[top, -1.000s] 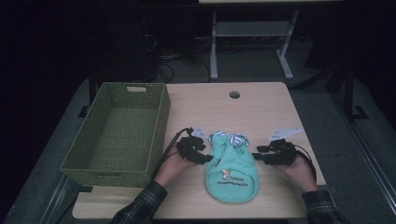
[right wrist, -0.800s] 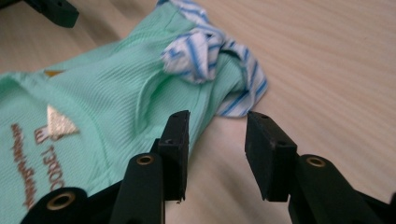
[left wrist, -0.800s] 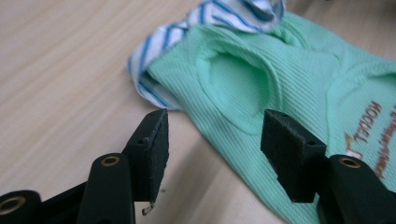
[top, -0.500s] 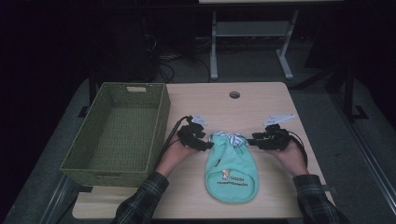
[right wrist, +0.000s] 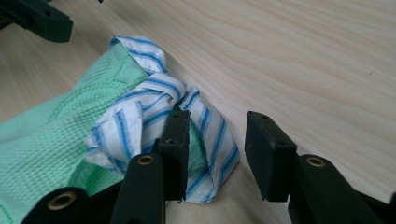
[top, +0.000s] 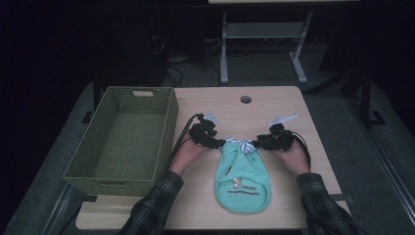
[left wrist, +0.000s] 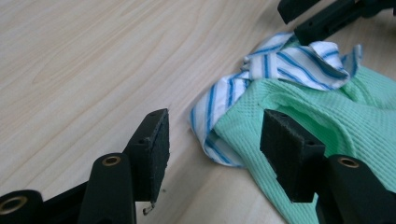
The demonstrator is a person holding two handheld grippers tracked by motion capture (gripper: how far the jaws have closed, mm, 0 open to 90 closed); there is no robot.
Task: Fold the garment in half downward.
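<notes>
High view, waffle-knit mint bib (top: 243, 178) on pale woodgrain table (top: 274, 105), striped collar (top: 243, 145), both grippers (top: 226, 142) (top: 256, 143) gaping.

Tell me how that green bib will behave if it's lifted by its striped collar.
The green bib is a thin waffle-knit lying flat, so it will probably hang limp and feel light. Its striped collar is already bunched and folded, so it likely crumples between the jaws. The knit looks grippy; slipping seems unlikely.
</notes>
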